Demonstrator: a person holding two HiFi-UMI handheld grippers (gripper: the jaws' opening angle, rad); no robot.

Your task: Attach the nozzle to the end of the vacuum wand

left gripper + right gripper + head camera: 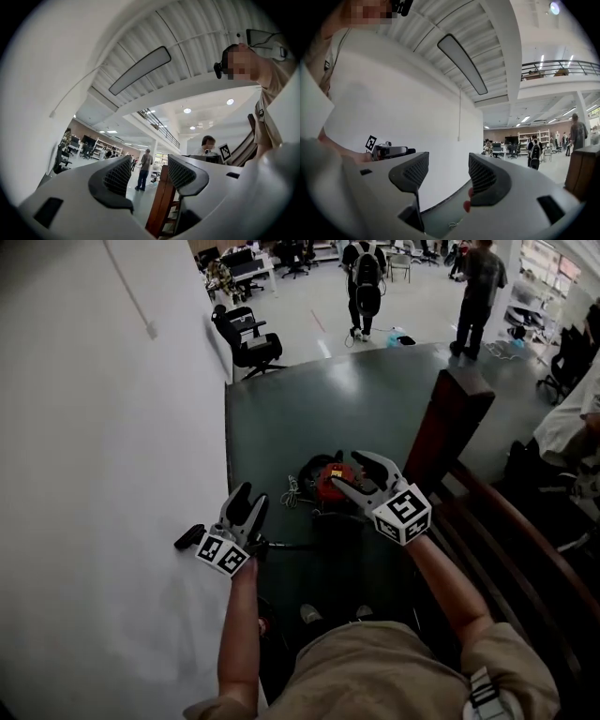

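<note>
**A:** Nozzle and vacuum wand, status?

**B:** Neither is identified with certainty. A red and black machine, likely the vacuum, sits on the dark floor below and between the grippers, with a loose cable beside it. No joining is evident, so I judge the task not begun.

**A:** Grippers?

**B:** The left gripper and right gripper are both held up off the floor, jaws apart, nothing between them.

**A:** Obscured?

**B:** The machine is dark and partly covered by the right gripper. A thin dark bar near the left gripper may be the wand, but this cannot be confirmed. Both gripper views show only wall, ceiling and room
</note>
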